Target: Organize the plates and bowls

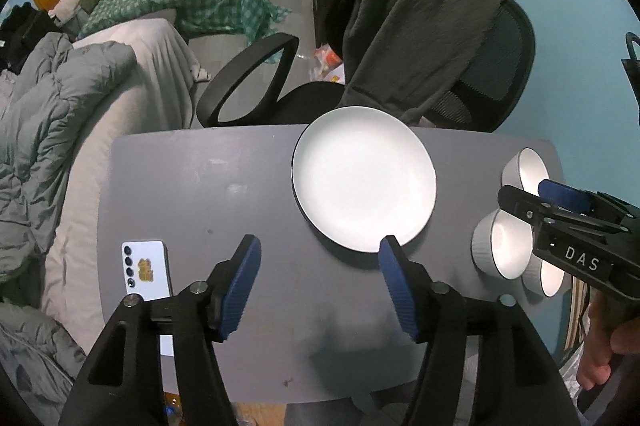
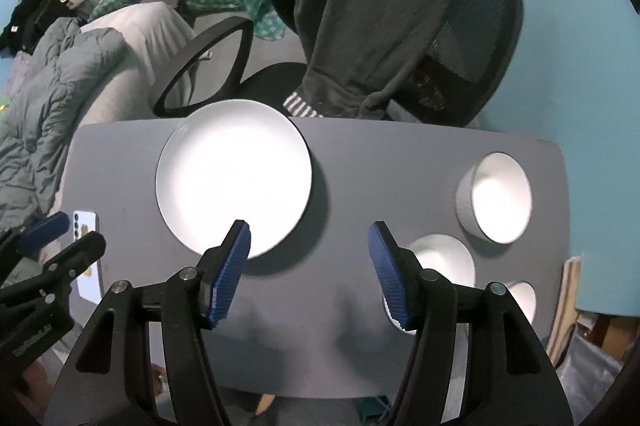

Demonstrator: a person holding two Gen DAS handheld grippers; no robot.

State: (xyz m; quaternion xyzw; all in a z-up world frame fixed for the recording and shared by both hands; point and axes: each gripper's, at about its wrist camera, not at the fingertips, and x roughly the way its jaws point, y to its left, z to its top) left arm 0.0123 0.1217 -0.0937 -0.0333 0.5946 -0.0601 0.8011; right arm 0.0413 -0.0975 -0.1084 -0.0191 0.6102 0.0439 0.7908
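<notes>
A white plate (image 1: 363,177) (image 2: 233,174) lies on the grey table (image 1: 208,193) (image 2: 368,161) near its far edge. Three white bowls stand at the table's right end: a far one (image 1: 527,167) (image 2: 496,197), a middle one (image 1: 502,246) (image 2: 442,256) and a near one (image 1: 546,278) (image 2: 520,300). My left gripper (image 1: 320,246) is open and empty, above the table just in front of the plate. My right gripper (image 2: 309,230) is open and empty, between the plate and the middle bowl; in the left wrist view it (image 1: 532,195) hovers over the bowls.
A white phone (image 1: 147,272) (image 2: 86,254) lies at the table's left end. A black office chair (image 1: 496,65) (image 2: 472,37) draped with a dark robe stands behind the table. A bed with grey bedding (image 1: 60,129) is at the left.
</notes>
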